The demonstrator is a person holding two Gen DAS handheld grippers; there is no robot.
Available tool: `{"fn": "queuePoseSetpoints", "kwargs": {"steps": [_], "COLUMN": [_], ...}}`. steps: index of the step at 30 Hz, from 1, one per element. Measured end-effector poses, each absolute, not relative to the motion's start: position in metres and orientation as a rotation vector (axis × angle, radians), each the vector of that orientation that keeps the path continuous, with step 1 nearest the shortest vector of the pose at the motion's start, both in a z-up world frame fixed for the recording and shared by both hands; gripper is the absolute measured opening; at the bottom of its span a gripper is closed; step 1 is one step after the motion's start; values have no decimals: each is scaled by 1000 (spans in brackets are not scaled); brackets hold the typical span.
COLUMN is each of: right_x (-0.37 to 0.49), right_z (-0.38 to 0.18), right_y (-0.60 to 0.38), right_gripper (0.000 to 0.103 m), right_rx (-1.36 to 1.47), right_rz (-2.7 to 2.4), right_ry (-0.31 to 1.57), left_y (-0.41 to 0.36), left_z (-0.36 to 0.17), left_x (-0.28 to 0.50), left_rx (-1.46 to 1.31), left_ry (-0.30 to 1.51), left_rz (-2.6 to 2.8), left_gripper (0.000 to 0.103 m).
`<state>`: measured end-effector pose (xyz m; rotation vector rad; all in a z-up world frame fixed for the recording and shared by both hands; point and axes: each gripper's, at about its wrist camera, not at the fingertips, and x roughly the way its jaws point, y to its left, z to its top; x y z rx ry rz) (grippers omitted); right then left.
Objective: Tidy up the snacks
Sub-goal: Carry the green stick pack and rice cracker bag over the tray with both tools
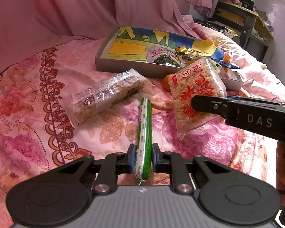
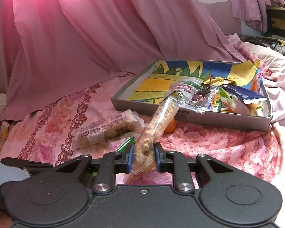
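- The left gripper [image 1: 144, 156] is pinching the near end of a green sausage stick [image 1: 144, 131], its blue pads pressing on both sides of it; the stick is running straight ahead from the jaws over the pink flowered bedspread [image 1: 28, 95].
- The right gripper [image 2: 143, 156] is clamping the lower end of a clear bag of puffed rice [image 2: 157, 121], which is tilting up and to the right, lifted off the bedspread.
- Ahead and to the left of both claws, a clear pack of nut bars [image 1: 106, 96] is lying on the cloth.
- Just beyond the rice bag, a small orange fruit [image 1: 167, 82] is sitting against the near wall of a grey tray [image 1: 123, 67].
- Farther ahead of the claws, the tray is holding several snack packets [image 2: 218, 96] piled toward its right end.
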<state>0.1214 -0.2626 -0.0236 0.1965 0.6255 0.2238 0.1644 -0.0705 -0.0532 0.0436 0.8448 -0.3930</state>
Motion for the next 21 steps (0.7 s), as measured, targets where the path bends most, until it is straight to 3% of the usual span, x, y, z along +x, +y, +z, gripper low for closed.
{"fn": "queuePoseSetpoints", "kwargs": {"steps": [21], "right_x": [116], "right_z": [-4], "right_y": [-278], "right_gripper": [24], "right_rx": [121], "right_rz": [128], "right_ry": [517], "left_y": [-84], "left_z": [-36], "left_x": [168], "left_rx": [32], "left_ry": [811], "left_rz": [-351], "left_gripper": [18]}}
